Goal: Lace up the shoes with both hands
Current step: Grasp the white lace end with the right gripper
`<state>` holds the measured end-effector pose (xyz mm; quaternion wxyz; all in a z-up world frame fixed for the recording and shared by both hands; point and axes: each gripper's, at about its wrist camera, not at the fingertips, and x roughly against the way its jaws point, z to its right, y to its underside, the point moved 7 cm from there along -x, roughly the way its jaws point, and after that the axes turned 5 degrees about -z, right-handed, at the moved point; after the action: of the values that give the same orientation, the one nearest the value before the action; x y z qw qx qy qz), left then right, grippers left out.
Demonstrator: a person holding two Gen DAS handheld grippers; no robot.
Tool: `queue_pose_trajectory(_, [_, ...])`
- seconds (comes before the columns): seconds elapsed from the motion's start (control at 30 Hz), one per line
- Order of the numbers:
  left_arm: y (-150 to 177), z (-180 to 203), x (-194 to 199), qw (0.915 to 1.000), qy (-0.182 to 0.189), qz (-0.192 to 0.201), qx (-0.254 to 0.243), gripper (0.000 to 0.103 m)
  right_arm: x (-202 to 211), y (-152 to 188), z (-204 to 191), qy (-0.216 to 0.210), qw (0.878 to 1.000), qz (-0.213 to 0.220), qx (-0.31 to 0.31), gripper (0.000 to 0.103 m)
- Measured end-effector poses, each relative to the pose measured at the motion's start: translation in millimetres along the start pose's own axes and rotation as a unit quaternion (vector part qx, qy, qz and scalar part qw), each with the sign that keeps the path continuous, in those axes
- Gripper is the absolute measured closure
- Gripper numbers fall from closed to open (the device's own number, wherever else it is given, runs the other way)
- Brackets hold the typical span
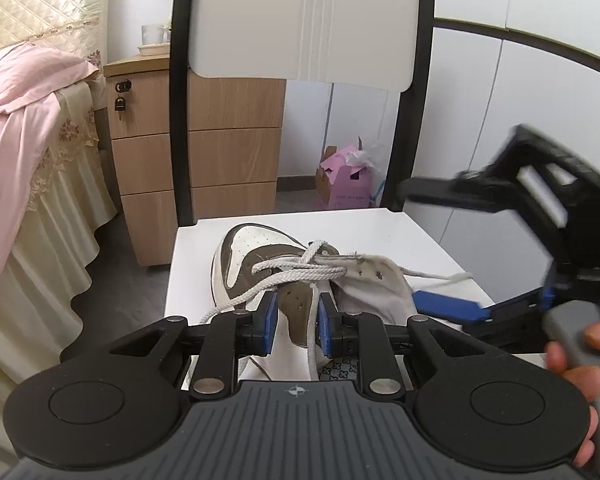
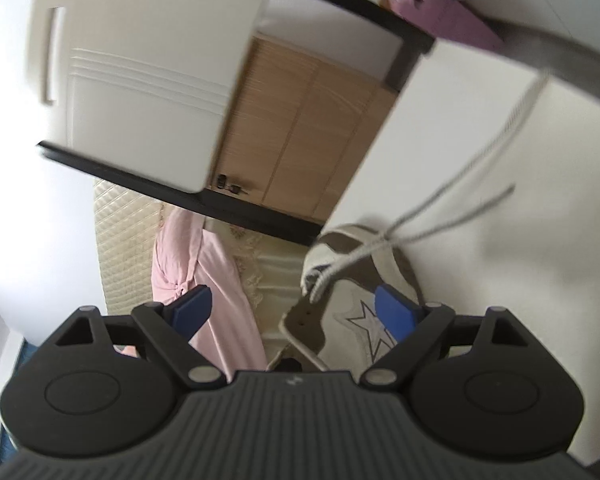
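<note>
Left wrist view: a white chair (image 1: 300, 20) with a black frame fills the centre of the frame, backrest at the top, seat in the lower middle. At the left edge stands a bed (image 1: 40, 152) with a cream quilted cover and a pink cloth draped over it. Behind the chair sits a wooden drawer cabinet (image 1: 152, 152) with a small padlock at its top drawer. A pink box (image 1: 342, 184) rests on the floor, seen between the chair's uprights.

The shoe (image 1: 260, 272), brown and white, lies on the seat at frame centre, toe toward the backrest. Its white lace (image 1: 296, 270) crosses over the upper; one strand runs down toward the bottom of the frame, another trails right across the seat.

The left gripper (image 1: 298, 320), lower centre, has its blue pads narrowly apart around the shoe's brown flap and one lace strand; whether they press cannot be told.

The right gripper (image 1: 432, 248), at the right edge, stands wide apart with nothing between its fingers, one blue pad just beside the shoe's collar. A hand (image 1: 576, 356) holds its grey handle at lower right.
</note>
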<state>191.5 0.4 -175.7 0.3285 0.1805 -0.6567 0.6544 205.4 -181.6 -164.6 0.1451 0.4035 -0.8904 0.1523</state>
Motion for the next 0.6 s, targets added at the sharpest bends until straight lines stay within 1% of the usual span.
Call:
queue_pose_trajectory(0.07, [1,1,-2,1.0000,0.002,-0.004,-0.005,0.079,-10,-1,7,0.008,1.000,0.005,-0.017,0.019])
queue_pose_trajectory(0.1, [1,1,-3,0.9999,0.000,-0.006,-0.010,0.079,-15,-2,10,0.011,1.000,0.006,-0.023,0.026])
queue_pose_trajectory(0.13, [1,3,-4,0.9998,-0.002,-0.007,-0.019,0.079,-19,-3,12,0.014,1.000,0.007,-0.027,0.035])
queue_pose_trajectory(0.17, [1,4,-5,0.9996,-0.004,-0.008,-0.028,0.078,-22,-4,12,0.018,0.999,0.011,-0.024,0.040])
queue_pose_trajectory(0.2, [1,6,-5,0.9992,-0.008,-0.008,-0.037,0.078,-25,-5,13,0.022,0.999,0.014,-0.022,0.054])
queue_pose_trajectory(0.23, [1,7,-6,0.9991,-0.009,-0.009,-0.041,0.078,-28,-6,13,0.026,0.999,0.020,-0.018,0.083])
queue_pose_trajectory(0.27, [1,8,-7,0.9990,-0.010,-0.010,-0.041,0.078,-28,-7,12,0.028,0.999,0.025,-0.014,0.092])
queue_pose_trajectory(0.33, [1,9,-9,0.9989,-0.012,-0.013,-0.042,0.078,-30,-8,12,0.029,0.999,0.029,-0.015,0.096])
queue_pose_trajectory(0.37, [1,9,-11,0.9989,-0.015,-0.014,-0.042,0.078,-31,-8,12,0.030,0.999,0.031,-0.016,0.096])
queue_pose_trajectory(0.47, [1,13,-13,0.9985,-0.021,-0.015,-0.048,0.072,-33,-7,13,0.032,0.999,0.035,-0.016,0.098])
queue_pose_trajectory(0.5, [2,15,-14,0.9981,-0.025,-0.015,-0.054,0.067,-32,-6,13,0.029,0.999,0.038,-0.018,0.099])
queue_pose_trajectory(0.53, [2,16,-14,0.9978,-0.030,-0.016,-0.058,0.064,-32,-6,13,0.027,0.999,0.039,-0.020,0.099])
queue_pose_trajectory(0.6, [2,18,-16,0.9971,-0.039,-0.016,-0.064,0.063,-32,-7,13,0.027,0.999,0.038,-0.017,0.099])
